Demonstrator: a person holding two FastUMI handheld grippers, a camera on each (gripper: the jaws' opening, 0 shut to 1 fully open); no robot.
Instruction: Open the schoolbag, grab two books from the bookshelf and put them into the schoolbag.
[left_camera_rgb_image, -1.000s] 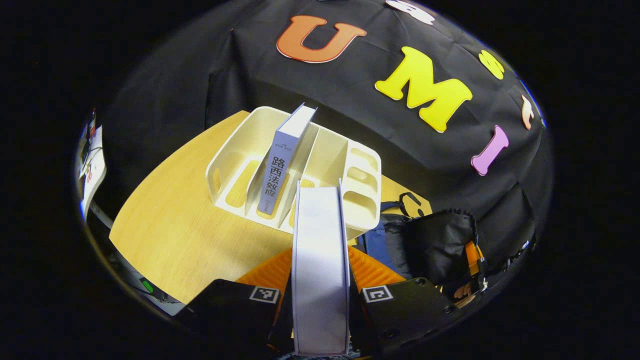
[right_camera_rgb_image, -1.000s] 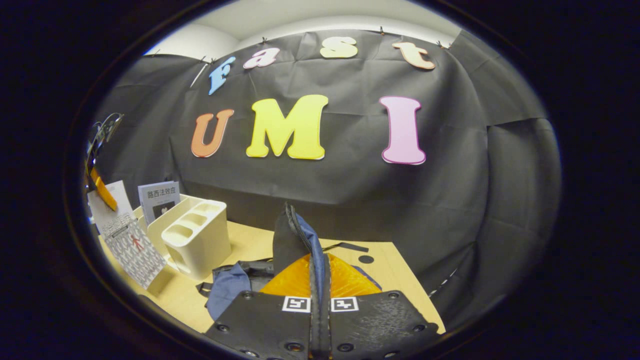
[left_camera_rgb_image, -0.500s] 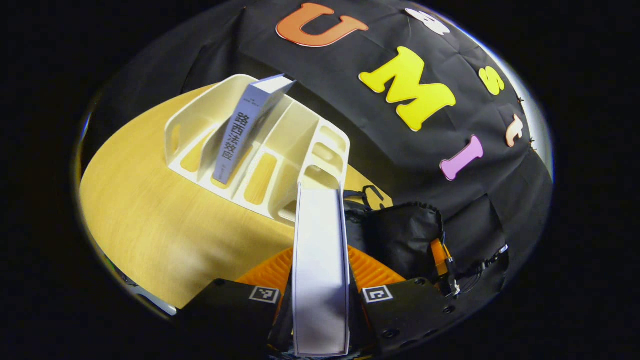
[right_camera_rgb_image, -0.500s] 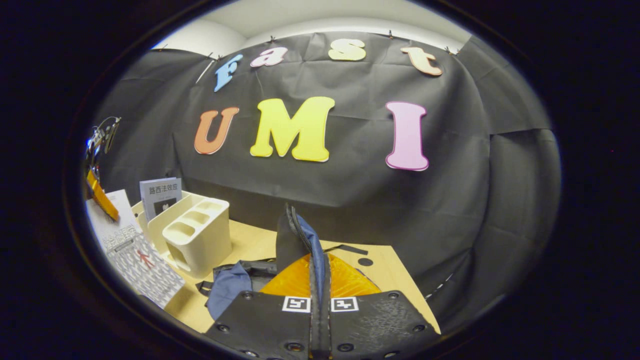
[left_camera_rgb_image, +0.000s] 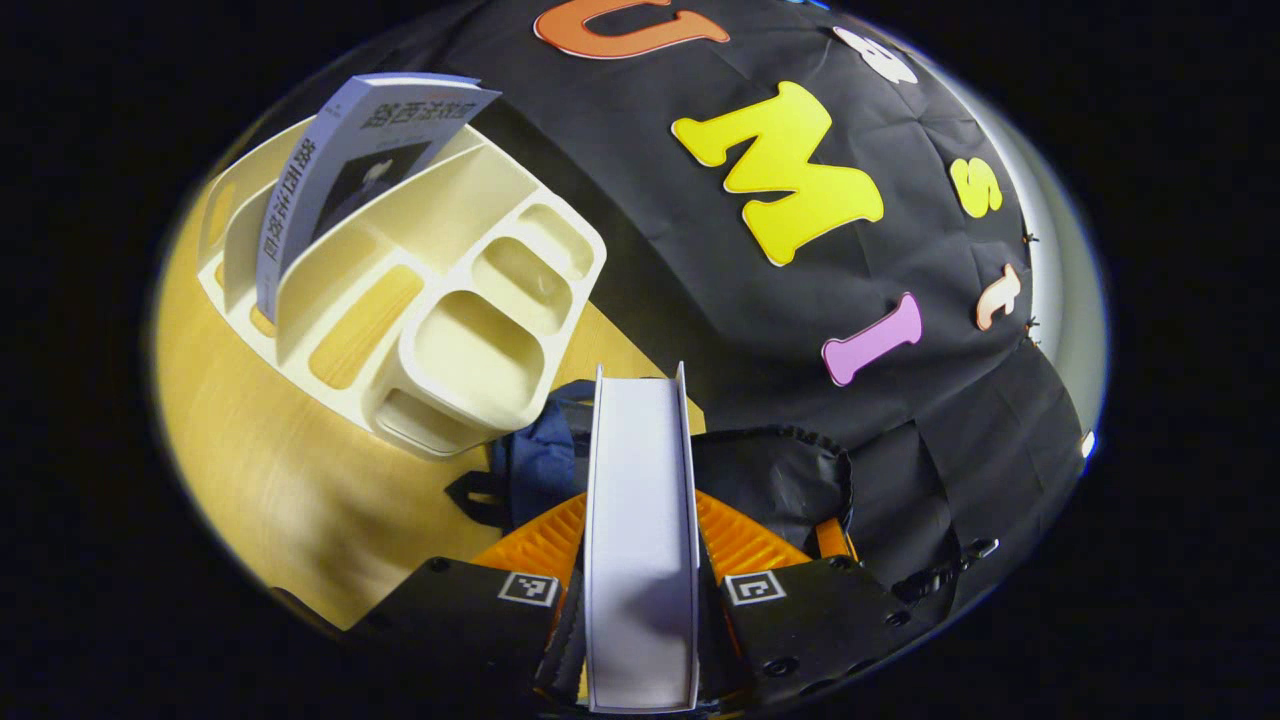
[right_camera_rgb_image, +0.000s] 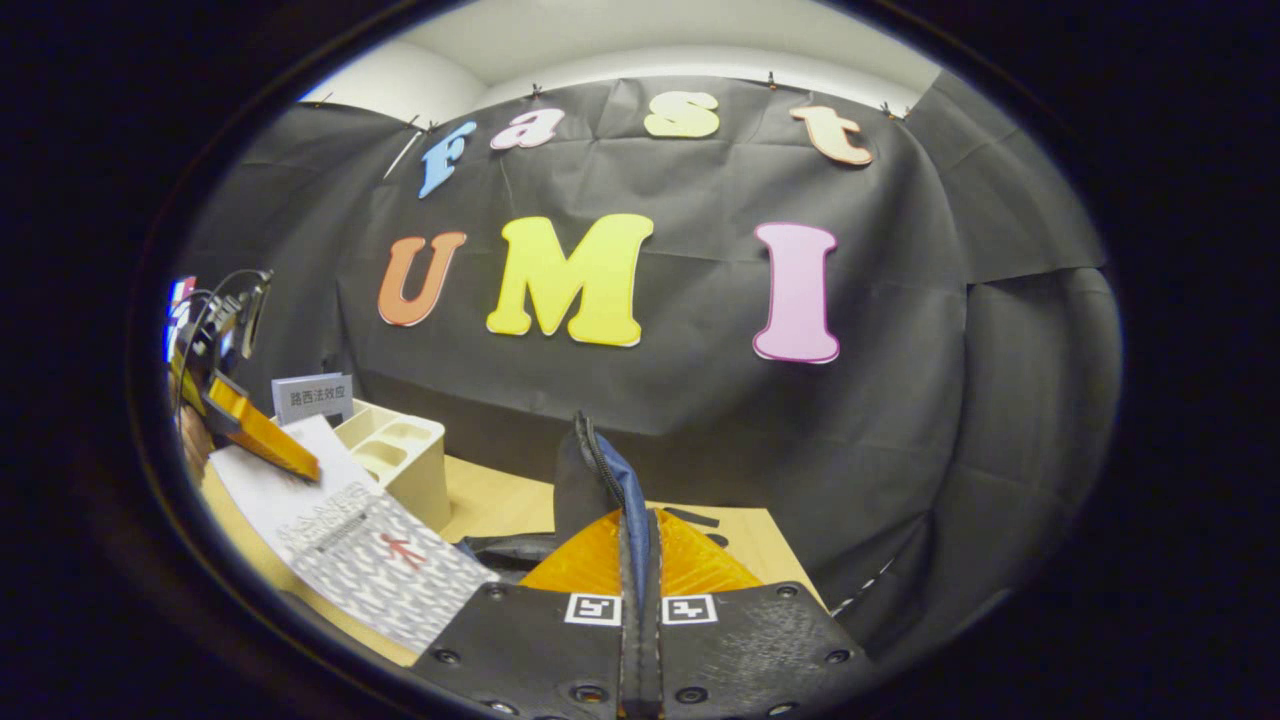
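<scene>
Left claw (left_camera_rgb_image: 640, 560): pinches a white book (left_camera_rgb_image: 640, 520) edge-on between both fingers, held above the bag; in the right gripper view this book (right_camera_rgb_image: 375, 565) shows a grey patterned cover, tilted, with the left claw (right_camera_rgb_image: 255, 435) gripping its upper corner.
Right claw (right_camera_rgb_image: 637, 560): pressed together on the bag's raised flap (right_camera_rgb_image: 600, 490), which stands upright between the fingers.
Bag (left_camera_rgb_image: 790, 480): black and navy, lies on the bench just right of the shelf, mouth held up by the flap.
Shelf (left_camera_rgb_image: 440, 300): cream, slotted, stands on the bench at rear left; seen also in the right gripper view (right_camera_rgb_image: 405, 465).
Second book (left_camera_rgb_image: 340, 190): grey, stands leaning in a rear slot of the shelf.
Bench (left_camera_rgb_image: 270, 470): light wood, carries shelf and bag.
</scene>
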